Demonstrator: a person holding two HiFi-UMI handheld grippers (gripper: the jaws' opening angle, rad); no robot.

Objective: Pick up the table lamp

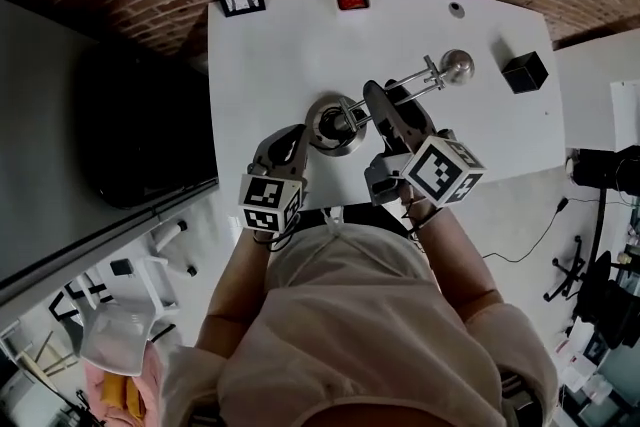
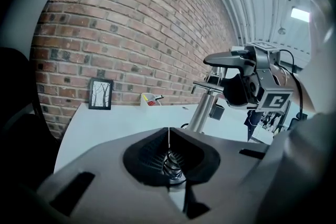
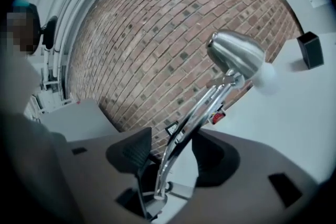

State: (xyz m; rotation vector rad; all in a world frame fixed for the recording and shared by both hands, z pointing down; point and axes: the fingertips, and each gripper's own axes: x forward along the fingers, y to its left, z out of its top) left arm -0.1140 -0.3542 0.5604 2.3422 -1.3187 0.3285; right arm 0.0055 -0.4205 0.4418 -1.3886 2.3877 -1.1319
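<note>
Table lamp bracketed, grip not yet made.
The white desk (image 1: 270,45) carries the table lamp (image 1: 335,137) near its front edge, round base down, chrome arm leaning away to the right. My right tongs (image 3: 173,155) are spread apart with that arm standing between them, apparently not pinched. My left tongs (image 2: 169,134) are pressed together on nothing, just beside the base. Next, I reckon: squeeze the right tongs onto the arm, then lift straight so the likely heavy base doesn't swing.
</note>
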